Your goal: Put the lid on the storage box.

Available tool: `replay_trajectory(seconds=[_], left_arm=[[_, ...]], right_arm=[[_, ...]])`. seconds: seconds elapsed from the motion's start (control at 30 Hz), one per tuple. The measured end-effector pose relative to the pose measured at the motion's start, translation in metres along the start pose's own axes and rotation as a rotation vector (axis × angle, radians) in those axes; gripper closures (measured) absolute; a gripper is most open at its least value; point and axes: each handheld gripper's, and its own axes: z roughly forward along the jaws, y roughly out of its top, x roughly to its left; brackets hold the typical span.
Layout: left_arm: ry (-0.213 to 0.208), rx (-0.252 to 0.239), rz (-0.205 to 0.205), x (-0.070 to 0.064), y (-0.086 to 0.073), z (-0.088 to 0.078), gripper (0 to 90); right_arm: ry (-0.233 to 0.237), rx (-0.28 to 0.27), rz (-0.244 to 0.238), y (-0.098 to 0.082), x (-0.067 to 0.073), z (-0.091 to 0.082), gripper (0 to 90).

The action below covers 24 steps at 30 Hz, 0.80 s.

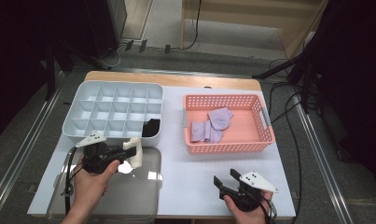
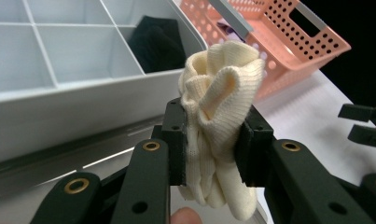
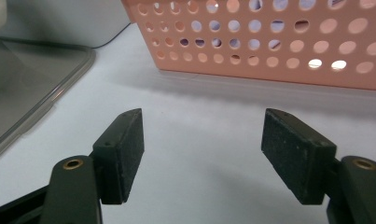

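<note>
A rolled cream sock (image 2: 220, 116) is pinched between the pads of my left gripper (image 2: 209, 144), which is shut on it. In the high view that gripper (image 1: 129, 151) holds the sock (image 1: 135, 151) just in front of the white divided organiser (image 1: 78, 116), above the clear lid (image 1: 129, 196). A black sock (image 1: 151, 127) fills the organiser's front right cell. Lilac socks (image 1: 213, 123) lie in the pink basket (image 1: 265, 135). My right gripper (image 1: 225, 179) rests low at the table's front right, its jaws wide apart with nothing between them (image 3: 204, 158).
The white mat (image 1: 195, 172) covers the wooden table. The pink basket's perforated wall (image 3: 269, 42) stands just ahead of my right gripper. Cables and dark stands crowd the floor beyond the table's far edge.
</note>
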Motion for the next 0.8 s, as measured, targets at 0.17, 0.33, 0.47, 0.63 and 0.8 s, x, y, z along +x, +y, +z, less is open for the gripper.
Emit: replay_trajectory(seconds=[0.17,0.33,0.47,0.63,0.8], left_arm=[[0.01,-0.018,-0.008,0.006,0.01,-0.003,69.7],[0.018,-0.035,-0.009,0.01,0.022,-0.003,69.7],[0.019,-0.05,-0.02,0.016,0.033,-0.002,69.8],[0.032,-0.064,-0.02,0.019,0.041,0.003,69.7],[0.046,-0.087,-0.033,0.025,0.05,0.01,69.7]], right_arm=[[0.003,0.007,0.0,-0.001,0.001,0.0,30.5],[0.007,0.005,-0.001,-0.002,0.001,0.002,30.6],[0.002,0.014,-0.004,-0.003,0.001,0.002,31.1],[0.001,0.015,-0.009,-0.003,0.002,0.003,31.1],[0.0,0.019,-0.014,-0.004,0.002,0.004,31.2]])
